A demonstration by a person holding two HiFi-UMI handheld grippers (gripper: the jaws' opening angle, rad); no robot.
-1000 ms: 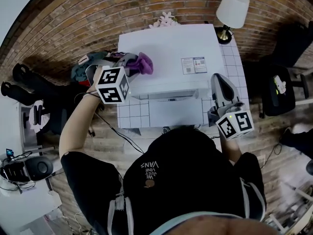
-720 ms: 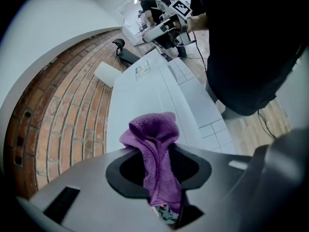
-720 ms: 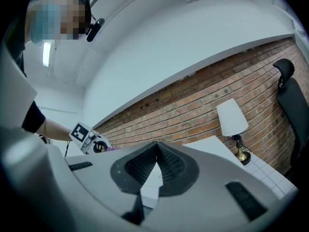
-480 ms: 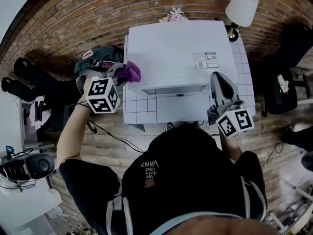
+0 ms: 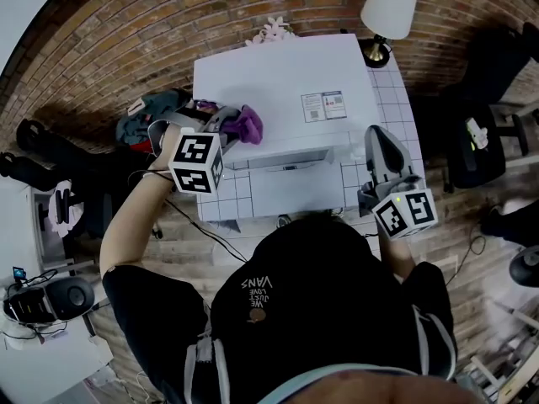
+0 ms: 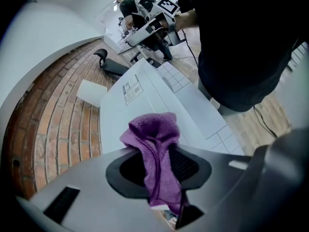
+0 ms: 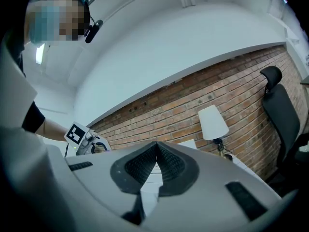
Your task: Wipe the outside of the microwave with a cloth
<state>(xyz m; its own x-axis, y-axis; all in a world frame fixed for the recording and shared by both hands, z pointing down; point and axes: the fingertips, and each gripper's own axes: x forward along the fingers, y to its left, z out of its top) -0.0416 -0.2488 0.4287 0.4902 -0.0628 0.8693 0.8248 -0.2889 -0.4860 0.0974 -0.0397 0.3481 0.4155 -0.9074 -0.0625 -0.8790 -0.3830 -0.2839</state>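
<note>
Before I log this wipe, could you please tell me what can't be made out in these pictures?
Microwave front: head view, seen too steeply from above, lower edge behind the person's head.
Label print: head view, too small.
Whether the cloth touches the microwave: left gripper view, its own folds cover the contact.

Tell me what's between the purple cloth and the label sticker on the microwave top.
Nothing: in the head view, bare white microwave top runs from the cloth to the sticker.
</note>
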